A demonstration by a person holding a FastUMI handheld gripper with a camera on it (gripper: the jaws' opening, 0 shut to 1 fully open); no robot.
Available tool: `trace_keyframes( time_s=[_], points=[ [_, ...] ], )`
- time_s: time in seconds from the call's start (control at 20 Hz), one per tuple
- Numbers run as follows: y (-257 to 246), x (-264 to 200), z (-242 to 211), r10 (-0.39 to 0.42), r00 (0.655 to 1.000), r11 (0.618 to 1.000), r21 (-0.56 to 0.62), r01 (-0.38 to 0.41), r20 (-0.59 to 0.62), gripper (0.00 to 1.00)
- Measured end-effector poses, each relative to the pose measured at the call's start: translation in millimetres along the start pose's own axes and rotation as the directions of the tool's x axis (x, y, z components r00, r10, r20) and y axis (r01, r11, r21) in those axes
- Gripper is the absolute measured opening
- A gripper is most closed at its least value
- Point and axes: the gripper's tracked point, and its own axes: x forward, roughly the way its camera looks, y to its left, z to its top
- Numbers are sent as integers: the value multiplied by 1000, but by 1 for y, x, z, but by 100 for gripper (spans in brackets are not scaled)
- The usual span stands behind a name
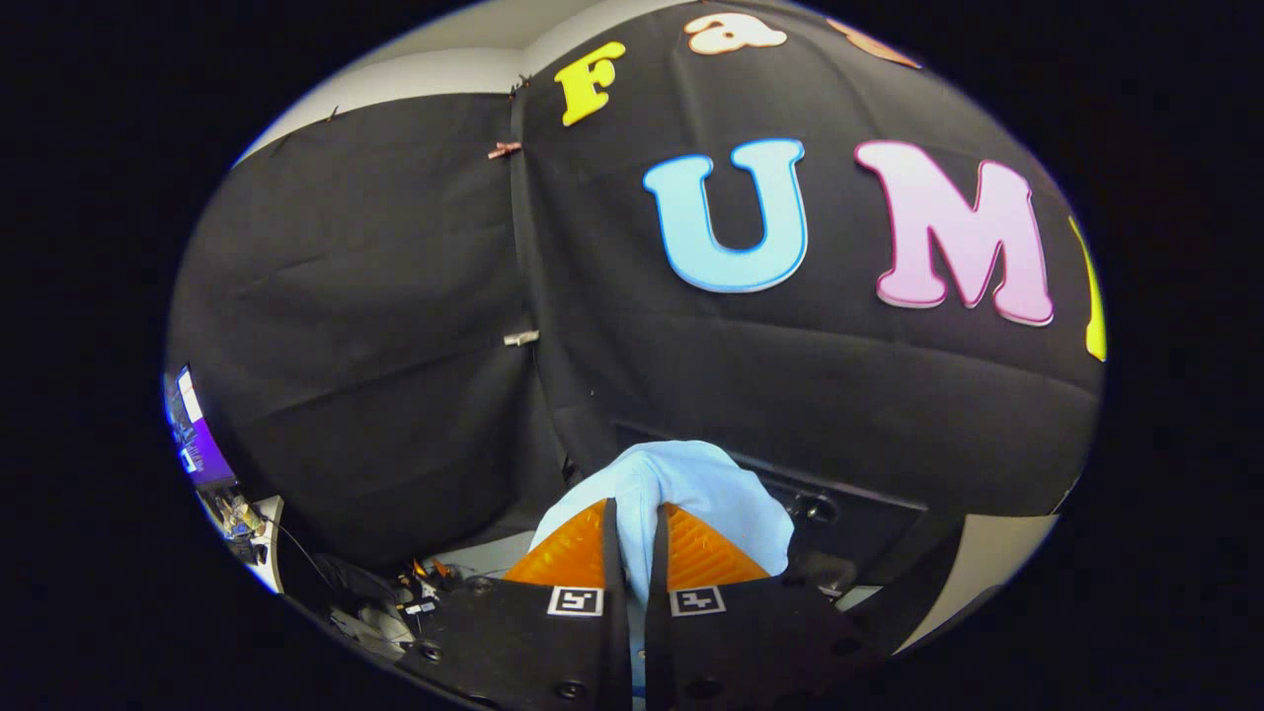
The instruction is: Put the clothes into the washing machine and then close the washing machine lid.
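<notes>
Nearest of all, the hand-held gripper (635,538) has its two fingers drawn almost together, with a fold of soft, pale blue cloth garment (691,484) pinched in the narrow gap between them. Both fingers press on the fabric, so the grip looks firm rather than loose. The garment bulges up and over the fingertips in a rounded bunch and spills mostly to the right side, where a smooth flap hangs down past the right finger. It looks like thin, light knit or woven cloth, without print or pattern, gently creased where it gathers at the pinch.

The gripper is tilted upward, facing the booth's black cloth wall (395,296), which I judge to be a carrying pose: the garment is lifted clear of whatever lies below so that it can be moved without dragging. Held by one bunched fold, most of it likely dangles beneath, hidden from sight.

Just beyond the garment, low against the wall, sits a dark boxy shape with a recessed panel (849,509); it may be part of the washing machine, but I cannot tell for certain. A pale surface (997,553) shows beside it to the right. Far off to the left, a lit screen (193,434) stands above a clutter of cables (395,592).

The clothes are not yet in the machine, and the lid remains to be closed.
</notes>
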Motion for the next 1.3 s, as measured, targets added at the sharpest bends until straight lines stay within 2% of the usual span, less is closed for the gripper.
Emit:
trace_keyframes(
  time_s=[0.35,0.6,0.85,0.95,1.0,1.2,1.3],
  points=[
    [1,66,-67,24,984,993,-108,-43,-174,10],
    [-11,89,-114,6,940,997,-66,-30,-340,10],
    [-26,96,-146,-32,890,999,-15,28,-454,10],
    [-28,95,-153,-26,877,1000,1,31,-480,15],
    [-23,97,-152,-8,876,1000,22,21,-482,22],
    [-18,89,-119,12,915,1000,21,-3,-404,73],
    [-13,95,-124,20,922,1000,8,-18,-387,99]
  ],
)
